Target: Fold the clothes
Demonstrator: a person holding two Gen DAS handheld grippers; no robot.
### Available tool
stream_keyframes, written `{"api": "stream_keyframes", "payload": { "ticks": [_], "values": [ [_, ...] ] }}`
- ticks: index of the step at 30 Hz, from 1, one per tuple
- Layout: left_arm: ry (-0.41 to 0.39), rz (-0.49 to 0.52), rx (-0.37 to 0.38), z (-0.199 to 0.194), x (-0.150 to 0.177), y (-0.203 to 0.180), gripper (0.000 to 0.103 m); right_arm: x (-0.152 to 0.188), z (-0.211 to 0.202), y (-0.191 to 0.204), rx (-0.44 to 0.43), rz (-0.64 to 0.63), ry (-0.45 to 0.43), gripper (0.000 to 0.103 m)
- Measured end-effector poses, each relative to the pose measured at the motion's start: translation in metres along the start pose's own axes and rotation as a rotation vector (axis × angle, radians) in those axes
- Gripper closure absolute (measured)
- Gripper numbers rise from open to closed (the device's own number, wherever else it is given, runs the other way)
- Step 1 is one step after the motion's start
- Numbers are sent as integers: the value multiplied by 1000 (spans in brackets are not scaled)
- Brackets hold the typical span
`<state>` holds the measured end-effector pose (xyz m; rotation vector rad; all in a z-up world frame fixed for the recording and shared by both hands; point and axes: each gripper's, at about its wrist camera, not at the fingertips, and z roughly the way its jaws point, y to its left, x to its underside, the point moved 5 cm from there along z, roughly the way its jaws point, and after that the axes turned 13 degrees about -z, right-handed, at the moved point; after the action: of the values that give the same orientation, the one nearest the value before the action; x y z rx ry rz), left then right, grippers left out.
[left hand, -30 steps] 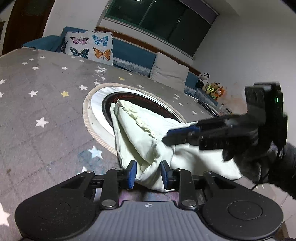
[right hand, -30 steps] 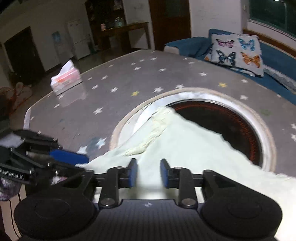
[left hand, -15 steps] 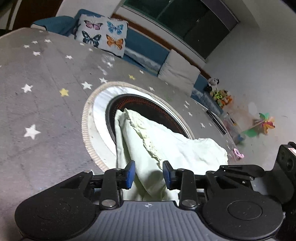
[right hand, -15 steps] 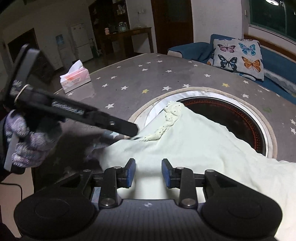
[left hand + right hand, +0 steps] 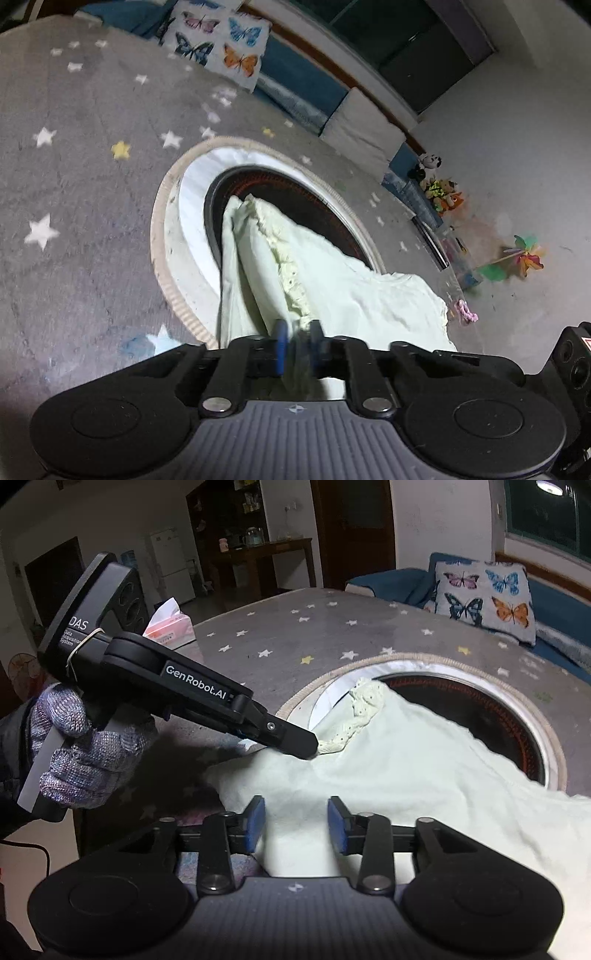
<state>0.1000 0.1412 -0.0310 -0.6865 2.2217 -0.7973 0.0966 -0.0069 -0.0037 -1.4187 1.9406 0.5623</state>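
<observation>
The table [image 5: 280, 635], covered in a grey cloth with stars, filled most of both views, and a round dark cooktop [image 5: 480, 716] with a pale ring around it was set into its middle. Over the near part of that cooktop and out onto the cloth lay the pale green garment [image 5: 406, 768], loosely doubled, with a ruffled lace edge [image 5: 291, 284] running along its upper fold and one end hanging toward the table's near edge. A tissue box [image 5: 168, 626] stood well apart at the far corner, and a butterfly cushion [image 5: 484, 598] lay on the sofa beyond. The left gripper [image 5: 314, 747], held in a gloved hand [image 5: 85, 753], had its tip at the lace edge; in the left wrist view its blue pads [image 5: 280, 345] were drawn close with fabric between them, though blur left the contact soft, so I judged it clamped on that trim. The right gripper [image 5: 295, 823] hovered just over the near body of the garment with its jaws wide apart and nothing between them. The step in hand looked like taking hold of the ruffled edge for a fold. The next move would call for the free gripper to pinch a matching point so the cloth lifts evenly, without dragging it across the cooktop.
</observation>
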Motion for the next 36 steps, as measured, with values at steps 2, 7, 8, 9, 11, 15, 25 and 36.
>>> {"api": "stream_keyframes", "payload": {
  "ticks": [2,7,8,9,11,15,25,36],
  "values": [
    [-32,44,-14,-5,-1,-5,99,-2,0,-1,7,-7,-11,63],
    [-72,105,-37,-11,-5,-11,99,-9,5,2,-4,-16,-33,63],
    [-72,107,-45,-11,-5,-10,99,-10,8,5,-16,-22,-35,63],
    [-65,99,-45,-10,-5,-8,99,-10,11,9,-28,-32,-32,63],
    [-60,94,-52,-10,-5,-7,99,-10,18,18,-53,-54,-22,61],
    [-74,116,-83,-11,-4,-8,92,-9,32,33,-57,-118,-2,50],
    [-93,161,-153,-12,4,-9,44,-7,19,36,-51,-143,-20,46],
    [-122,230,-215,-13,12,-15,27,-10,26,54,-51,-186,-32,40]
  ]
}}
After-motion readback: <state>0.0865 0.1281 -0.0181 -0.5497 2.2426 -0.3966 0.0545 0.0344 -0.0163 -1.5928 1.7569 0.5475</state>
